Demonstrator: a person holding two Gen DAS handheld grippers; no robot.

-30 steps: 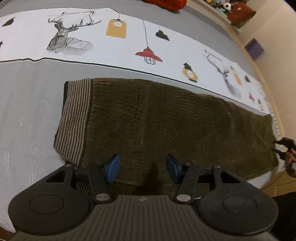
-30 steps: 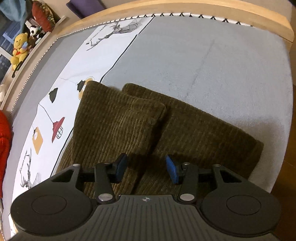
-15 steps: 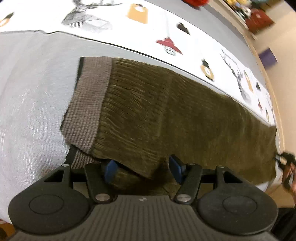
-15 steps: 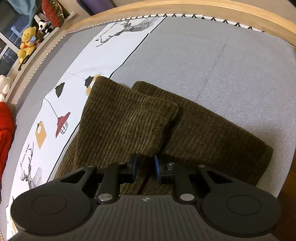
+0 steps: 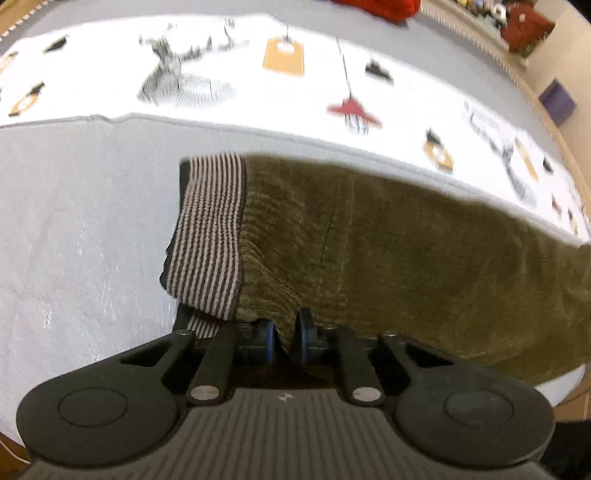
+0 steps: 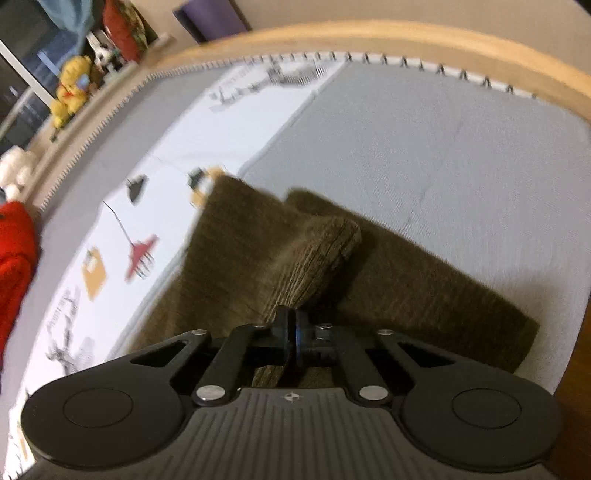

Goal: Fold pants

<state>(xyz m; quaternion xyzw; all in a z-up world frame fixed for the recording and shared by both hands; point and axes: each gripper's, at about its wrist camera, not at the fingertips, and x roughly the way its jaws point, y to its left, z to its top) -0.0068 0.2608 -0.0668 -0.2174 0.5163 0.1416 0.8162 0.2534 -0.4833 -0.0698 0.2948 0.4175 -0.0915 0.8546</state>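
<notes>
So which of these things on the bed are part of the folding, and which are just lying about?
In the job:
- pants
- left gripper
- right gripper

Lying about:
- printed sheet
- yellow soft toy
- red fabric

Bare grey bedspread [image 6: 461,155] beyond, wooden rim [image 6: 369,35] bounding

The pants [image 5: 388,258] are olive-brown ribbed corduroy with a waistband [image 5: 210,236] finely striped in dark brown and pale beige. They lie on a light grey bedcover [image 5: 85,229], beside a white sheet [image 5: 258,92] printed with grey stags, red lamps and orange tags.
</notes>
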